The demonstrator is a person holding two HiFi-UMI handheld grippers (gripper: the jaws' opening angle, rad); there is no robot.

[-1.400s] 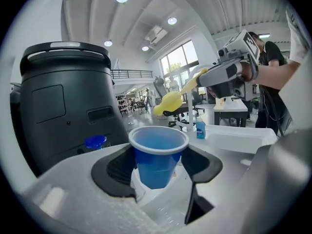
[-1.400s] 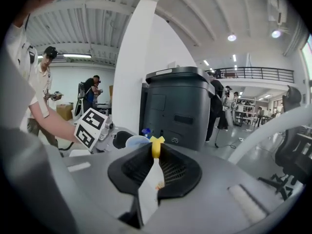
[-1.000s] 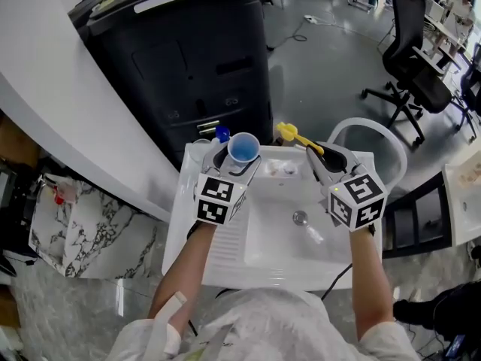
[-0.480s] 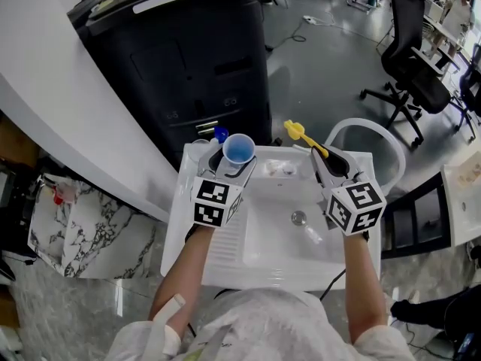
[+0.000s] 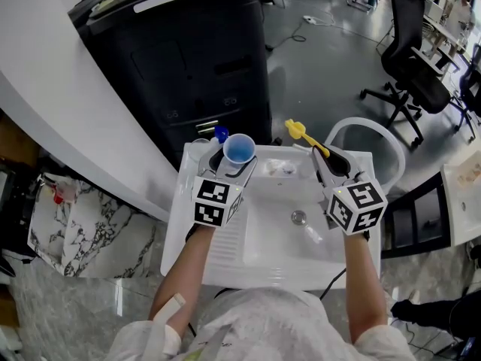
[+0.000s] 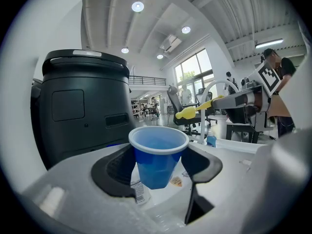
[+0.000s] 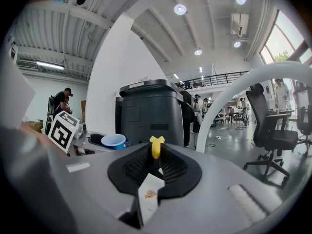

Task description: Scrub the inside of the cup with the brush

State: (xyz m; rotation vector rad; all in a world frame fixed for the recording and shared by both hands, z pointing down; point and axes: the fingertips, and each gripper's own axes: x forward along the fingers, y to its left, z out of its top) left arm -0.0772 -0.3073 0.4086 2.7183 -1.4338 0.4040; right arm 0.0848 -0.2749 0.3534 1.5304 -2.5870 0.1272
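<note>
Over the sink [image 5: 225, 254], cup [image 5: 240, 148] and brush [image 5: 299, 132] held apart, pre-scrub.
Left gripper [image 5: 237, 164] jaws clasp cup, right gripper [image 5: 328, 159] jaws pinch brush; brush should enter next.

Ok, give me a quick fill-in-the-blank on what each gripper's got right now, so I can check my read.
The left gripper is shut on a ___ cup.
The right gripper is shut on a ___ brush.
The cup's mouth faces ___.
Behind the sink stands a ___ bin.
Missing words: blue; yellow; up; black.
</note>
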